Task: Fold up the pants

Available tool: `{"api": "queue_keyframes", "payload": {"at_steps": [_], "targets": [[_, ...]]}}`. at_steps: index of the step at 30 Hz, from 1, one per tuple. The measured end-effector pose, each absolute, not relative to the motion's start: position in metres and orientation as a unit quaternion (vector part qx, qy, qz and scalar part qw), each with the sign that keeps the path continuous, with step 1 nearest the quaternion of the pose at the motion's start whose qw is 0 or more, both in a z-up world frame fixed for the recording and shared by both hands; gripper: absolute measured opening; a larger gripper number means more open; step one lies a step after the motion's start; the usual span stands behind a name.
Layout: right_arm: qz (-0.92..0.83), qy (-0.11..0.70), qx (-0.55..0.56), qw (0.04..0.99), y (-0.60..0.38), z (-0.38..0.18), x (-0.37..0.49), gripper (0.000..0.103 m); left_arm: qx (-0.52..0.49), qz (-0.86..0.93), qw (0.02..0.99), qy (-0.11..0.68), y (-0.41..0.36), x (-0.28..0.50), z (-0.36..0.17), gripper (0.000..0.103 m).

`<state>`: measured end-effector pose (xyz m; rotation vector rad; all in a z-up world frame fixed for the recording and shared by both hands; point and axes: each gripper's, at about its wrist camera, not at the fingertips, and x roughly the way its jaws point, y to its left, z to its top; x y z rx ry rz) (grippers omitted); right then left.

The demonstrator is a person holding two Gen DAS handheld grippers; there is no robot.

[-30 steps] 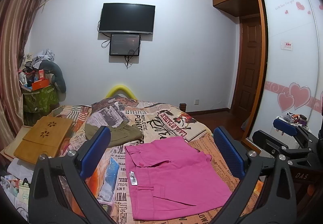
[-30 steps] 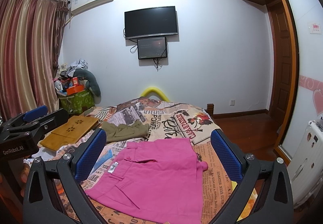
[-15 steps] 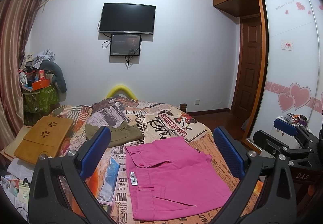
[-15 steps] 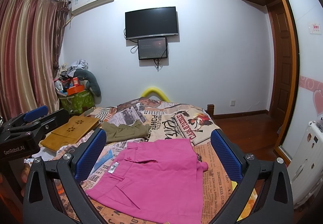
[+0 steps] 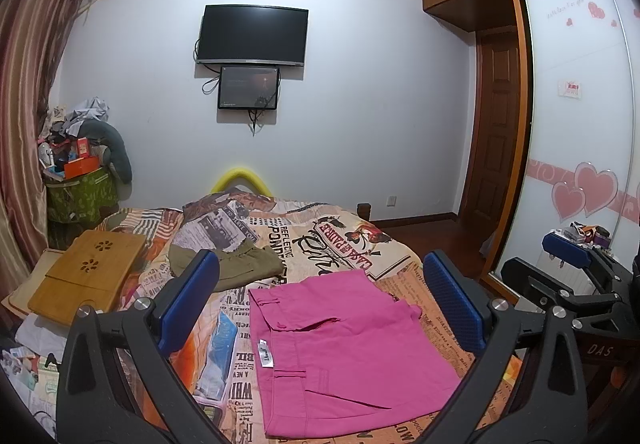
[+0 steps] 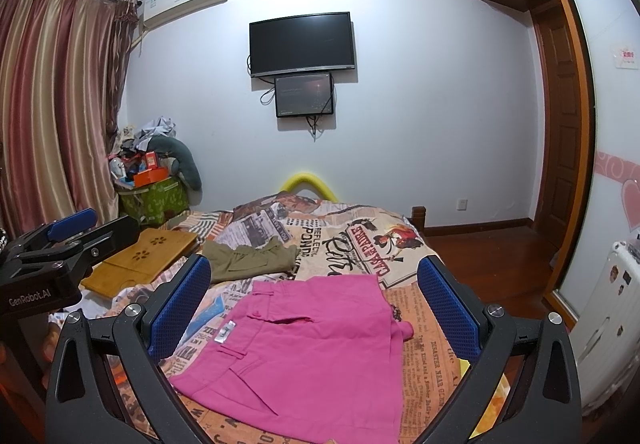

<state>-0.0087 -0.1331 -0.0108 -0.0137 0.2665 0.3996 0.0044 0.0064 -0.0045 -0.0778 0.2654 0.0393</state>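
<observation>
Your left tool hangs above the near end of the bed with its blue-padded fingers spread wide apart and nothing between them. Your right tool hangs beside it in the same way, its fingers apart and empty; each tool shows at the edge of the other's view.

Below both tools the bright pink cotton pants lie flat on the newspaper-print bedspread, and neither tool touches them. They already look folded: the cloth forms a compact, roughly square packet, with the waistband, belt loops and a white label along its left edge and a small corner of fabric poking out on the right side. From this I judge the main folds done and your part close to finished. What may be left is one more fold to halve the packet, or tucking in that stray corner; I cannot tell whether either is intended.

Beyond the pink packet an olive-green garment lies crumpled further up the bed, apparently not yet folded.

As for containers, a green leaf-patterned fabric bin stands by the curtain, heaped with an orange box, small clutter and grey cloth. A light wooden lap tray sits at the bed's left edge and carries nothing.
</observation>
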Motion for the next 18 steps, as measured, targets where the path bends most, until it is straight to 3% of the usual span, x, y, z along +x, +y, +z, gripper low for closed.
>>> {"api": "queue_keyframes", "payload": {"at_steps": [7, 18], "targets": [[0.191, 0.151, -0.006, 0.970, -0.129, -0.023, 0.002, 0.103, -0.038, 0.036, 0.984, 0.172, 0.012, 0.033, -0.017, 0.103], [0.150, 0.259, 0.023, 0.954, -0.155, -0.079, 0.063, 0.103, -0.058, 0.046, 0.956, 0.283, 0.039, 0.110, -0.074, 0.103]]}}
